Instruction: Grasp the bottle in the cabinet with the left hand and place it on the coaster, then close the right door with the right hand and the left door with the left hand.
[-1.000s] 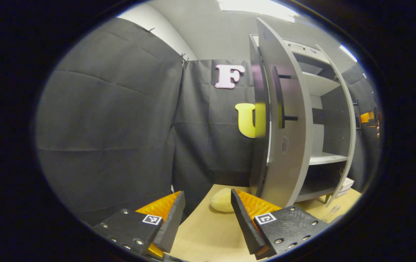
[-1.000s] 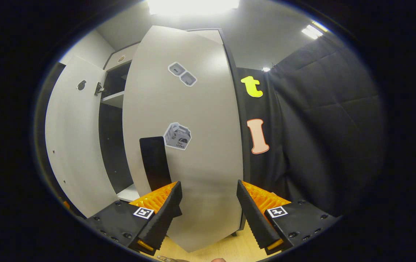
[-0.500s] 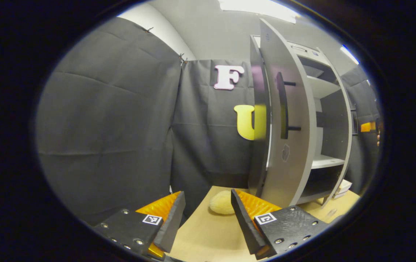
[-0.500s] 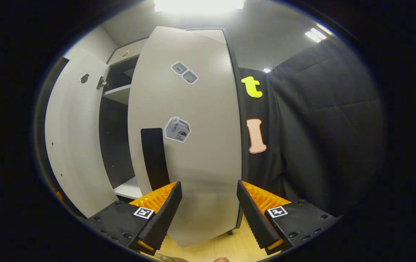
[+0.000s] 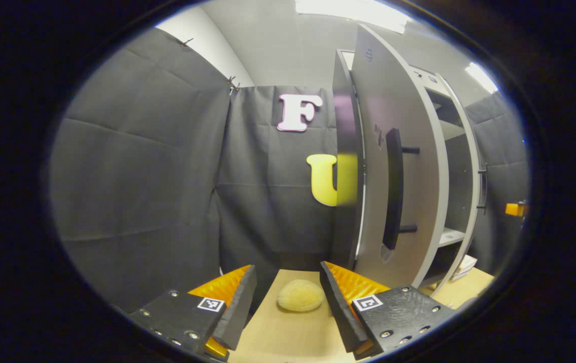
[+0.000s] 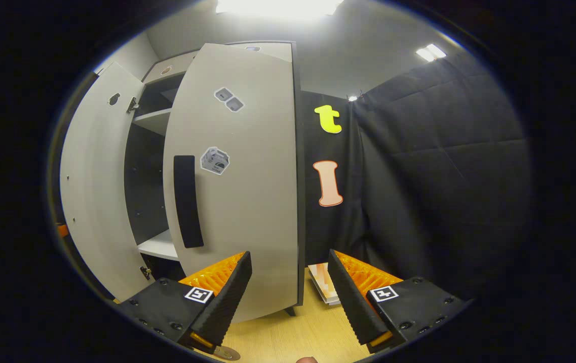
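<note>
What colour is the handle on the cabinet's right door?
Black handle, on a pale grey door; clearest in the right gripper view.

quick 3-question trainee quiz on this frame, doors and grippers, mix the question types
1. True or false: the right door is fully shut against the cabinet.
2. In the left gripper view, what lies on the table between the left gripper fingers?
A. a bottle B. a pale yellow round object C. a coaster
3. Fill in: the right gripper is ____ (open/shut).

Key
1. False: it stands ajar, with the shelf visible past its edge.
2. B
3. open
</note>
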A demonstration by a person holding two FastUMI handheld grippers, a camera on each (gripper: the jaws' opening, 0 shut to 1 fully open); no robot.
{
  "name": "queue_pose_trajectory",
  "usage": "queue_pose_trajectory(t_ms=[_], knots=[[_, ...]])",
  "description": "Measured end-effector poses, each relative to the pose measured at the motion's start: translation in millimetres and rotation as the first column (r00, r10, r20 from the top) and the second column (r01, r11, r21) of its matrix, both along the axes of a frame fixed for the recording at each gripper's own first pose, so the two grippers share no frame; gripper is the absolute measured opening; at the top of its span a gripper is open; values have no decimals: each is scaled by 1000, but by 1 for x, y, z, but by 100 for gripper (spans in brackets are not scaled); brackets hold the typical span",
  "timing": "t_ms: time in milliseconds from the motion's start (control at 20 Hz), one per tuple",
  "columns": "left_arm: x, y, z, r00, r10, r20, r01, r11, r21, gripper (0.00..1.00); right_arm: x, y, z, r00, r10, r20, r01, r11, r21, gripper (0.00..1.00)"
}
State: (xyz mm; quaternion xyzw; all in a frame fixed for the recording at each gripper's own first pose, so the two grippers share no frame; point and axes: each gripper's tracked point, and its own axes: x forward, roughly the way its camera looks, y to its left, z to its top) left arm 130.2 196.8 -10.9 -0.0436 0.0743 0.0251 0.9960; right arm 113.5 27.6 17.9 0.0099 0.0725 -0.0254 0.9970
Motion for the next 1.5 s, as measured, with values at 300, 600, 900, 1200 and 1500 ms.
queue_pose_trajectory(t_ms=[300,600,900,1200,1500], knots=[[18,-6,40,999,-37,23,38,997,-68,77,-20,-28,-20,998,-47,-39,47,999,0,97],[27,-40,64,996,-73,49,75,996,-42,77,-32,-56,-28,996,-70,-57,70,998,6,97],[26,-47,66,998,-30,54,30,999,15,76,-39,-87,-32,994,-81,-67,82,997,0,97],[24,-49,66,999,2,51,-3,1000,16,77,-35,-103,-36,995,-73,-74,74,997,14,97],[27,-48,63,998,-28,61,28,1000,-3,77,-31,-104,-36,997,-49,-64,50,999,16,97]])
